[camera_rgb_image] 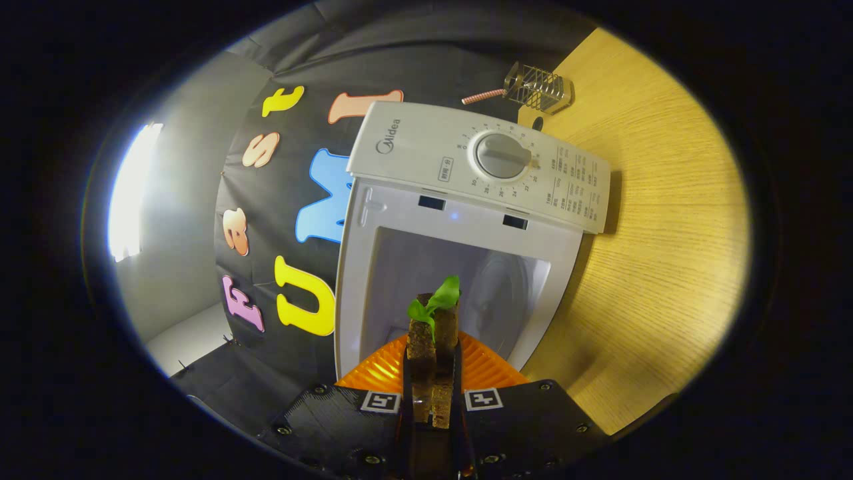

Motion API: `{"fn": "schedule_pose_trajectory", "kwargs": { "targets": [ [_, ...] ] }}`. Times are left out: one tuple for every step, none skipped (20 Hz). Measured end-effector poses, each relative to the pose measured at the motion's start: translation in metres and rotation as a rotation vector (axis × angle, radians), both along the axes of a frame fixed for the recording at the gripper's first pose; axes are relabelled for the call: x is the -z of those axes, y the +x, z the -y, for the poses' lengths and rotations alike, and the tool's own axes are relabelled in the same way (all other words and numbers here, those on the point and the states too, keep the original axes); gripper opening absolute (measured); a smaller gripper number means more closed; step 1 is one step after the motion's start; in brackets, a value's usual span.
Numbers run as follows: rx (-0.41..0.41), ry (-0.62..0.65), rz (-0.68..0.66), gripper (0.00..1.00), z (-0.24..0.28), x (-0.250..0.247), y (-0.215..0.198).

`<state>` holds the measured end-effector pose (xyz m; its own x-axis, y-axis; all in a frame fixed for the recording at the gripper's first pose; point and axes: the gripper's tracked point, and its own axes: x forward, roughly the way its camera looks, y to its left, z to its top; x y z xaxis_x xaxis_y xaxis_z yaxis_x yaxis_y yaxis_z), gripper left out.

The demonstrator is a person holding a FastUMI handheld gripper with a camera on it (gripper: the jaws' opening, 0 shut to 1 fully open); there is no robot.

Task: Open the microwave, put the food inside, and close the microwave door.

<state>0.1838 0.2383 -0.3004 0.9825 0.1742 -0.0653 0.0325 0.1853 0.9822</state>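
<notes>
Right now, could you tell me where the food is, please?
In the gripper view, the food is clamped between the tool's fingers, held over the orange plate just before the open microwave cavity.

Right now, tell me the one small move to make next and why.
Probably ease the gripper forward so the food passes into the microwave. Its cavity stands open just beyond the fingers, which are shut on the brown piece of food with a green leaf on top. An orange ridged plate lies under the food, so whether the plate goes in too I cannot tell.
</notes>
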Motion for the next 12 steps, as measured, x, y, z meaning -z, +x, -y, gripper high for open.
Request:
{"fn": "schedule_pose_trajectory", "kwargs": {
  "targets": [
    [0.016, 0.02, -0.003, 0.21, 0.0, 0.001, 0.005],
    [0.037, 0.04, -0.002, 0.21, -0.001, 0.002, 0.01],
    [0.057, 0.047, -0.006, 0.21, -0.001, 0.004, 0.015],
    [0.074, 0.047, -0.017, 0.21, -0.003, 0.008, 0.021],
    [0.086, 0.044, -0.027, 0.21, -0.006, 0.012, 0.027],
    [0.096, 0.051, -0.039, 0.21, -0.009, 0.016, 0.032],
    [0.105, 0.063, -0.053, 0.21, -0.011, 0.02, 0.04],
    [0.109, 0.069, -0.066, 0.21, -0.014, 0.022, 0.047],
    [0.114, 0.068, -0.078, 0.21, -0.015, 0.026, 0.054],
    [0.125, 0.057, -0.087, 0.21, -0.017, 0.03, 0.06],
    [0.142, 0.041, -0.098, 0.21, -0.016, 0.034, 0.065],
    [0.161, 0.029, -0.108, 0.21, -0.015, 0.038, 0.067]
  ]
}}
